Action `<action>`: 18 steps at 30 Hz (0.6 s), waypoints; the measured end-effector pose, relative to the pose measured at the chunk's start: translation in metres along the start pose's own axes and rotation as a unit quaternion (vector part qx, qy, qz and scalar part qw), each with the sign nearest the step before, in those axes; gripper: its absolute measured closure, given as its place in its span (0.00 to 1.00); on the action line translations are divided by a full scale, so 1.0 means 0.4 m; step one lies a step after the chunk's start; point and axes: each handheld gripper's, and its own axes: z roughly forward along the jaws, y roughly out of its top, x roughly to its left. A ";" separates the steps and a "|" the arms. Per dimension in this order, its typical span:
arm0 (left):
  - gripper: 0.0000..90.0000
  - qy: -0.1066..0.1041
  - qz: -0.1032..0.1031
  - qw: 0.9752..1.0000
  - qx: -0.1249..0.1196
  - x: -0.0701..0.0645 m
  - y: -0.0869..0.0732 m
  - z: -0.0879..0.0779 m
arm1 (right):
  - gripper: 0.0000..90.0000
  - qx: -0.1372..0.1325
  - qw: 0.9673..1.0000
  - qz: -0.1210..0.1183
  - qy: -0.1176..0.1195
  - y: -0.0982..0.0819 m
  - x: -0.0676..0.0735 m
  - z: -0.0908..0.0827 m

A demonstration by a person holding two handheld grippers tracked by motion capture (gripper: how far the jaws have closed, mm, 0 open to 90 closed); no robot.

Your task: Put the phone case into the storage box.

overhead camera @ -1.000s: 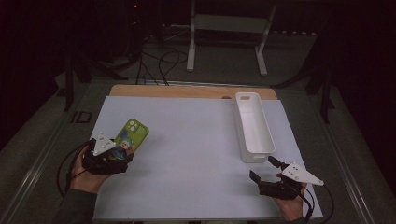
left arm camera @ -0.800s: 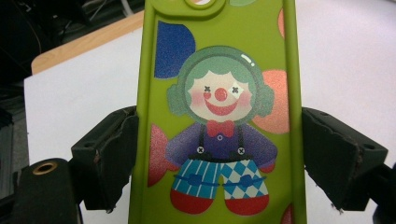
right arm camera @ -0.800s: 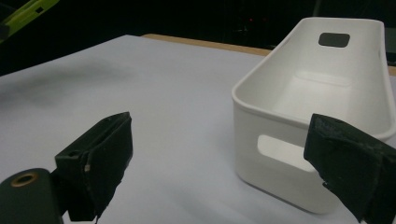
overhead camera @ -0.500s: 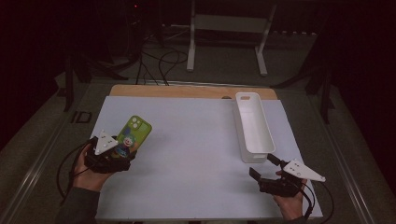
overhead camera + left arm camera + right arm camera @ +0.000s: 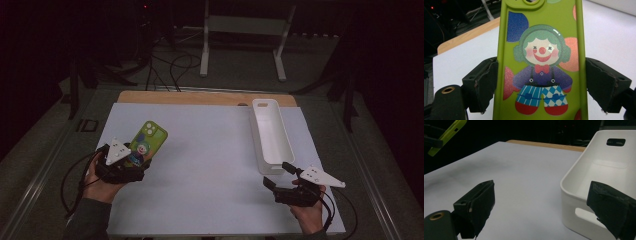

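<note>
A long white bin (image 5: 271,135) lies along the right side of the surface (image 5: 210,165), its far end near the far edge; nothing shows inside it, and each short end has a slot handle. In the right gripper view its near corner (image 5: 599,182) stands just ahead of the right-hand finger.

The phone (image 5: 145,145) is near the left edge of the surface, held in the left gripper (image 5: 131,161). Its lime-green case (image 5: 541,60) carries a cartoon clown with green hair, a red nose, a red bow tie, blue checked trousers and red shoes, among blue and pink blobs. The left fingers (image 5: 482,82) press against both long sides of the case, grasping it.

The right gripper (image 5: 279,175), near the near right corner, has its fingers (image 5: 477,205) spread apart, holding nothing.
</note>
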 end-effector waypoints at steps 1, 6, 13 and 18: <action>0.18 0.000 0.001 1.000 -0.001 -0.002 0.003 0.000 | 0.09 0.003 1.000 -0.001 0.001 0.008 0.002 0.004; 0.18 0.000 0.004 1.000 -0.007 -0.005 0.008 0.000 | 0.09 0.006 1.000 -0.003 0.007 0.027 0.010 0.018; 0.18 -0.007 0.008 1.000 -0.021 -0.009 0.015 -0.002 | 0.09 0.014 1.000 -0.001 0.010 0.048 0.013 0.036; 0.18 -0.009 0.008 0.999 -0.030 -0.009 0.017 -0.006 | 0.09 0.015 1.000 0.006 0.015 0.062 0.009 0.045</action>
